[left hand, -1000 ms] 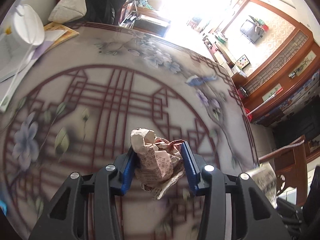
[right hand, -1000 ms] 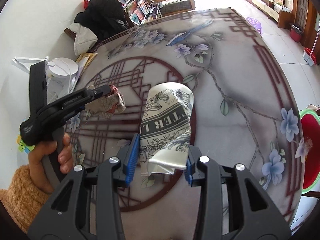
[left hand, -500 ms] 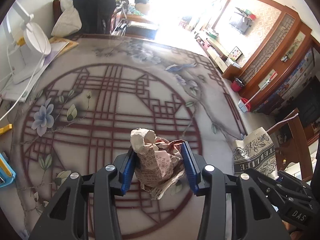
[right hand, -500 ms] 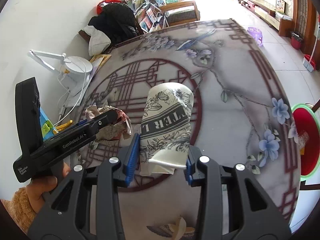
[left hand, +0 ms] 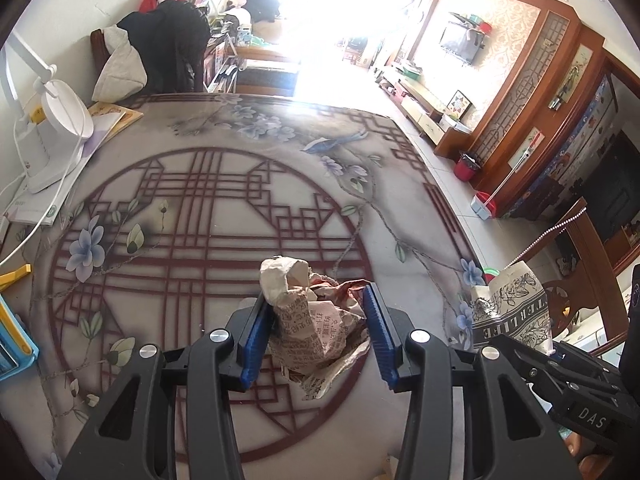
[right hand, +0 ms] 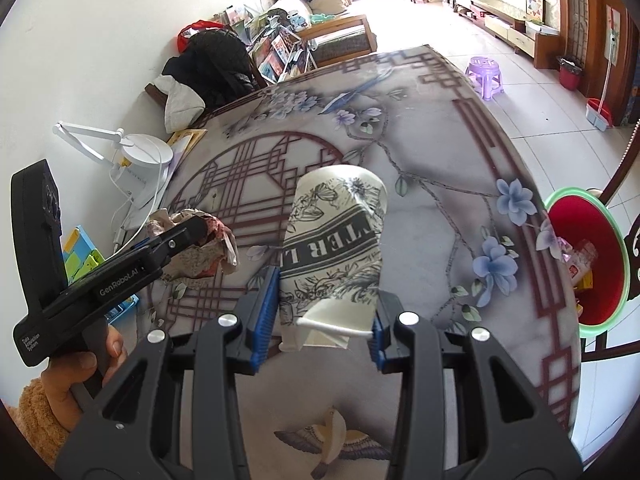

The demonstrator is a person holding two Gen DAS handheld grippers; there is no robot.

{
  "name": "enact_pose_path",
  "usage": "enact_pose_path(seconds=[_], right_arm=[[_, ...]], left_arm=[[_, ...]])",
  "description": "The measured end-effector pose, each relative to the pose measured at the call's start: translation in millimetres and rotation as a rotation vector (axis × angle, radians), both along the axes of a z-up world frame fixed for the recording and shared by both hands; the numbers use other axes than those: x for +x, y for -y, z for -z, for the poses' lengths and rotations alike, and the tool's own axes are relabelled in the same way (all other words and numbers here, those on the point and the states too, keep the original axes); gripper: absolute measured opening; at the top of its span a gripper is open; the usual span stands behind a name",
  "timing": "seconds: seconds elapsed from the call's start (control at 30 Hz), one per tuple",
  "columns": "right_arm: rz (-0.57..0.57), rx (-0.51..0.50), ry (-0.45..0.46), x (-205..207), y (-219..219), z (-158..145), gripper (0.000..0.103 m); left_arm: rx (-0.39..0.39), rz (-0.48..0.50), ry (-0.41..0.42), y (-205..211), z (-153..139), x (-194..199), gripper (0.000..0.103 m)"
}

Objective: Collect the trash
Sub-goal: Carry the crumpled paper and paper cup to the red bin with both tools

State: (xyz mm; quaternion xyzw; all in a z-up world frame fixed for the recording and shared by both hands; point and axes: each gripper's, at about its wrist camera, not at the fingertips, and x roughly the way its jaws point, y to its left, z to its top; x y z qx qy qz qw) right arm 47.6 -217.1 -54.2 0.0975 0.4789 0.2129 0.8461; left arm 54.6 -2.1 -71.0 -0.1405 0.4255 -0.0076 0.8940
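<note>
My left gripper (left hand: 318,330) is shut on a crumpled paper wad (left hand: 308,320) with printed text, held above the patterned table (left hand: 200,208). My right gripper (right hand: 322,312) is shut on a flattened paper cup (right hand: 336,240) with black floral print, also held above the table. The cup shows at the right of the left wrist view (left hand: 508,308), and the wad in the left gripper shows at the left of the right wrist view (right hand: 196,248). A red bin with a green rim (right hand: 588,264) holding some trash stands on the floor beyond the table's right edge.
A white desk lamp (left hand: 52,136) with its cord, papers and a book lie at the table's far left. A blue and yellow object (right hand: 84,256) sits at the left edge. A banana peel (right hand: 332,440) lies on the table near me. A purple stool (right hand: 484,74) stands on the floor.
Both grippers have risen and pulled back from the table with their trash still held. The red bin has come further into the right wrist view.
</note>
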Motion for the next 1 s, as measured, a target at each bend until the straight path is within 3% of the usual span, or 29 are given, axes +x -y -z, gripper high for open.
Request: enact_pose_path(seconds=[0.37,1.0], right_arm=[[0.031,0.009,-0.014,-5.5,31.1,6.0,0.038],[0.12,0.012,-0.026,-0.8,115.5,13.1,0.038]], left_arm=[[0.026,0.02,-0.003,29.4,-1.2,-6.2,0.043],[0.056,0.126,-0.013,119.6,-4.1,12.0,0.043]])
